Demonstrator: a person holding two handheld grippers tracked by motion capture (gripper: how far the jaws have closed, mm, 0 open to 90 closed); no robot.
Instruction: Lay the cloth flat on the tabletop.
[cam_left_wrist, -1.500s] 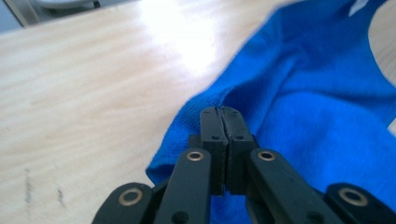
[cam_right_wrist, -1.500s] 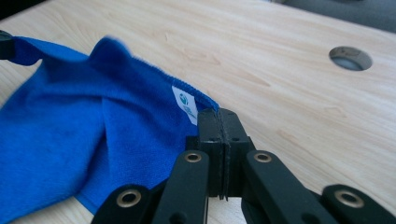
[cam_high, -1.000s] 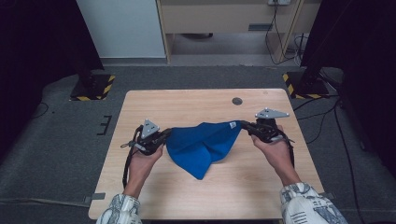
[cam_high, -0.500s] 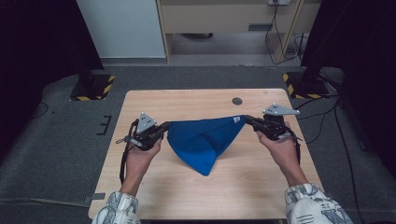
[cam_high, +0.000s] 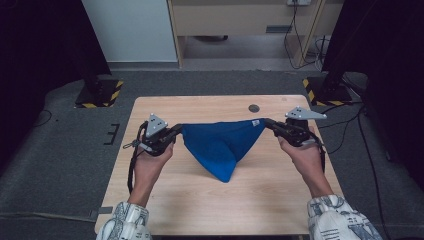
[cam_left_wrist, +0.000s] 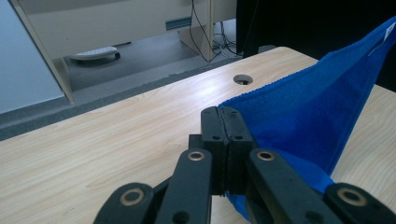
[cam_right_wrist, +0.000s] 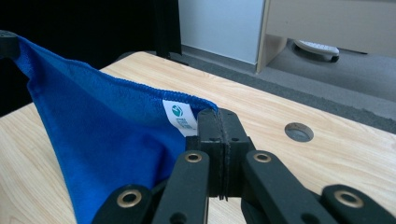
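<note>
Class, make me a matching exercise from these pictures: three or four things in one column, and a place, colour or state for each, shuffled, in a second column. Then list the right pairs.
Things:
1. cloth
2. left hand-held gripper
3. label
4. round hole

Descriptions:
A. white, at the cloth's corner
B. in the table top, near its far edge
C. blue, hanging between both grippers
D. shut on a cloth corner

Pairs: 1-C, 2-D, 3-A, 4-B

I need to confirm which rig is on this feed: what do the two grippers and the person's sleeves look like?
Both grippers are black, with jointed linkage arms carrying brass-coloured pivot rings and flat rectangular fingers. The left gripper and right gripper each carry a grey three-cornered plate on top, and a black cable trails from each. The sleeves are white with a dark scribbled pattern.
</note>
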